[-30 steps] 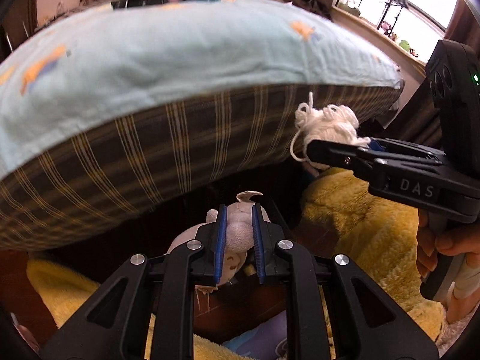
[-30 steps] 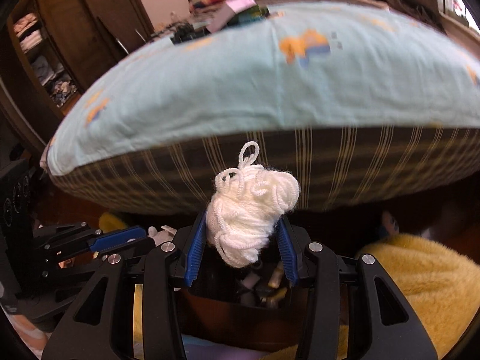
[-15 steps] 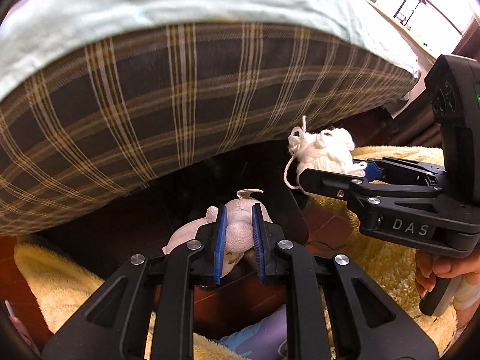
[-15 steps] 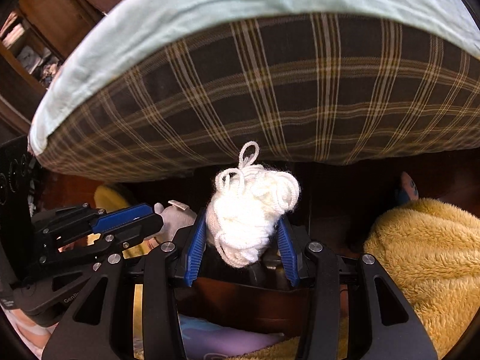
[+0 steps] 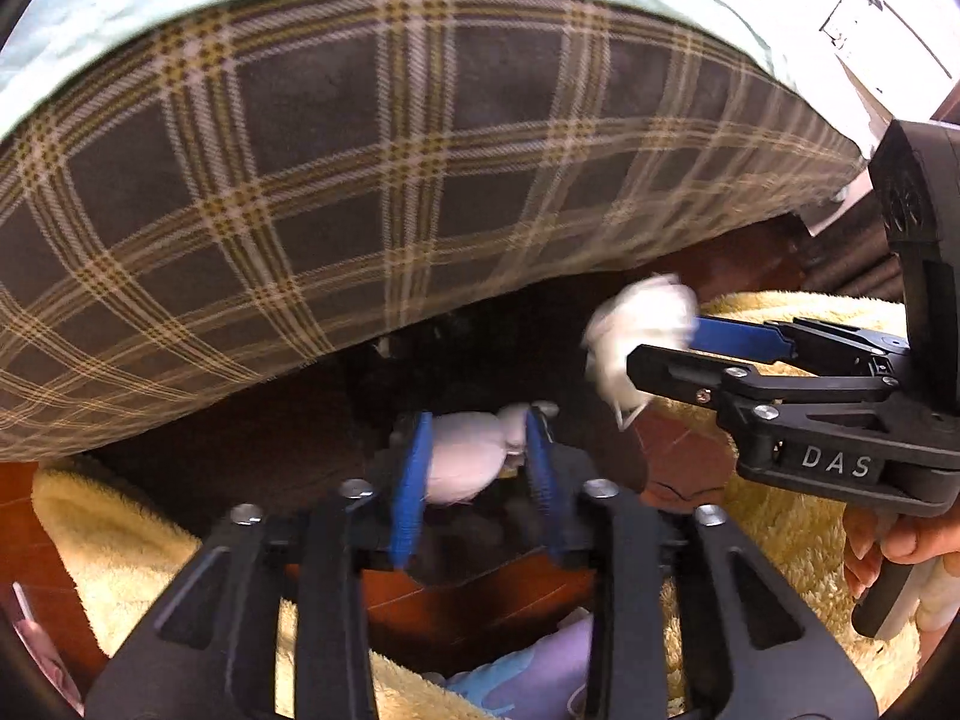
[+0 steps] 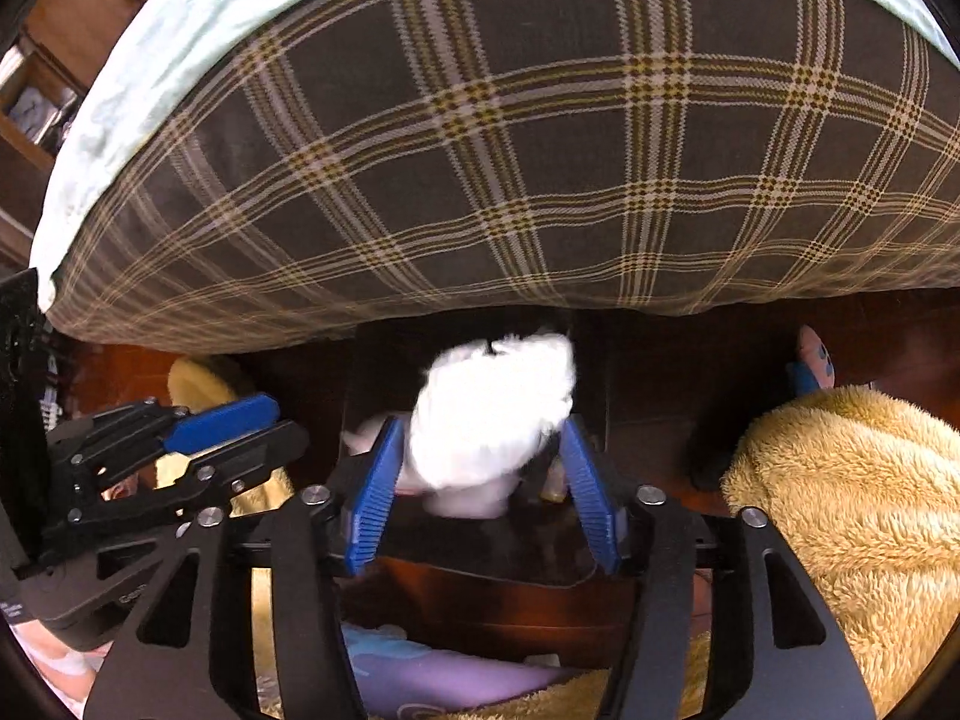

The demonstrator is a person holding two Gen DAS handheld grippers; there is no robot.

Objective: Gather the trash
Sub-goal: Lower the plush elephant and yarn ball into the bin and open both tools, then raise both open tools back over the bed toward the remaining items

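L gripper (image 5: pixel 477 450): pointed steeply down, blue pads spreading at this moment. A pale pinkish wad (image 5: pixel 465 459) sits between the pads; the left pad looks to be touching it, a gap shows at the right pad. Blurred, so grip not confirmed — reads as released or nearly so.

R gripper (image 6: pixel 480 474): also angled steeply down, jaws opening. White yarn clump (image 6: pixel 489 414) sits between the blue pads, bulging above the tips; daylight shows on both sides of it, pads no longer pressing. Clump is motion-blurred. In the L cam the same clump (image 5: pixel 639 330) shows at the tips of the R gripper (image 5: pixel 672 342), w/ a person's hand (image 5: pixel 900 546) wrapped on its handle at lower right.

Below both grippers: a dark container (image 6: pixel 480 552), opening directly under the tips, small items inside, not identifiable. It stands on reddish-brown floor (image 5: pixel 684 456).

Surroundings: yellow fluffy blanket (image 6: pixel 852 510) right of the container, more of it on the left (image 5: pixel 120 546). Lilac-and-blue item (image 6: pixel 444 678) at near edge, type unclear. Above, a bed side in dark plaid fabric (image 5: pixel 360 180), topped by a pale blue sheet (image 6: pixel 120 108).
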